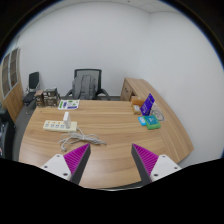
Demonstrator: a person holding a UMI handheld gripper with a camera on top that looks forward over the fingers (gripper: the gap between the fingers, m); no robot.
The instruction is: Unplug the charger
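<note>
A white power strip lies on the wooden desk, ahead of and to the left of my fingers. A white charger plug sits at its far end, and a white cable trails from the strip toward my left finger. My gripper hovers above the desk's near edge, open, with nothing between its magenta pads. The strip is well beyond the fingertips.
A purple-and-white box and a teal item sit on the desk's right side. Papers lie at the back left. A black office chair stands behind the desk, a cabinet on the left wall.
</note>
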